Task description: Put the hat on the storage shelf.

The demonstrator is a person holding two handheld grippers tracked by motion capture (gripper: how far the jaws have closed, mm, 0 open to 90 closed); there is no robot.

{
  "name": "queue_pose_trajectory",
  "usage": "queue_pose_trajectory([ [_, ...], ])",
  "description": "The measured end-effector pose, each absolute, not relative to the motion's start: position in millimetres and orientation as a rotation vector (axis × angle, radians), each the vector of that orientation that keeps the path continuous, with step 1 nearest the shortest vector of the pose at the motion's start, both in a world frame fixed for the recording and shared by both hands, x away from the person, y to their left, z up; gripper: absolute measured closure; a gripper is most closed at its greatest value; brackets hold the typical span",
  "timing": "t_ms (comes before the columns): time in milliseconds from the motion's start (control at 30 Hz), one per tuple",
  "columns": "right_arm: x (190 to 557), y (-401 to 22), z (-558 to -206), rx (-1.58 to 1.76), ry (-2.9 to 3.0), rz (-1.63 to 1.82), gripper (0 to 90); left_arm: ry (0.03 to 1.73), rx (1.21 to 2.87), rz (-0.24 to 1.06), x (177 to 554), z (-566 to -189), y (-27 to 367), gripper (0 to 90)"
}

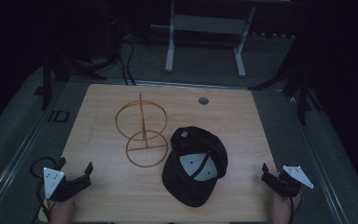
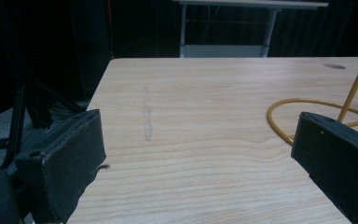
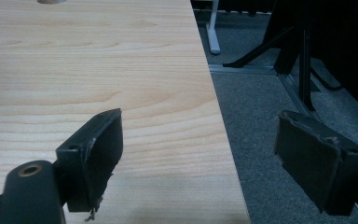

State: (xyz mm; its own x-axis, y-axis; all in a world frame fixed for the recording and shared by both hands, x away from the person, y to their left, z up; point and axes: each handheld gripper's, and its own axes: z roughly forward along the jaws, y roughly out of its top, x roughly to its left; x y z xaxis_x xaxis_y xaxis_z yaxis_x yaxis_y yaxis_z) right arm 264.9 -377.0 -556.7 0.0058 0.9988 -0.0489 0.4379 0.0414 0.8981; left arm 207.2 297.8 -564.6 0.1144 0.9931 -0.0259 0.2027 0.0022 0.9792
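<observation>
- Your left gripper [image 1: 77, 175] sits at the near left corner of the table [image 1: 107, 196], jaws spread wide with nothing between them, just bare wood in the left gripper view.
- Your right gripper [image 1: 269, 176] is over at the near right edge, jaws also wide open and holding nothing. In the right gripper view one jaw hangs over the table [image 3: 98, 70] and the other over the grey carpet [image 3: 256, 116].
- The black cap [image 1: 196, 163] lies upside down near the front, a bit right of the middle, so you see the pale grey lining inside. Its brim points toward you.
- It's well apart from both grippers, roughly between them, somewhat closer to your right one.
- The yellow wire stand [image 1: 142, 130] is just left of the cap, behind it a little: a ring flat on the table, a post, and a second ring up top. Can't tell if the base ring touches the cap.
- From the left gripper view the stand's base ring [image 2: 284, 109] curves right behind your right-hand jaw.
</observation>
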Motion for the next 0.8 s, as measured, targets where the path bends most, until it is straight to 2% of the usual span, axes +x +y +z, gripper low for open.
queue_pose_trajectory([
  [233,265,-381,-556,1.523,1.541,0.936,15.3,1.277,1.403,1.011,208,-565,297,3.1],
  [433,273,-364,-551,1.474,1.671,0.906,13.9,1.274,1.411,1.013,208,-565,297,3.1],
  [667,272,-339,-515,1.404,1.726,0.998,13.4,1.279,1.421,1.01,207,-565,297,3.1],
  [800,269,-320,-482,1.351,1.752,1.112,13.0,1.279,1.421,1.008,207,-565,297,3.1],
])
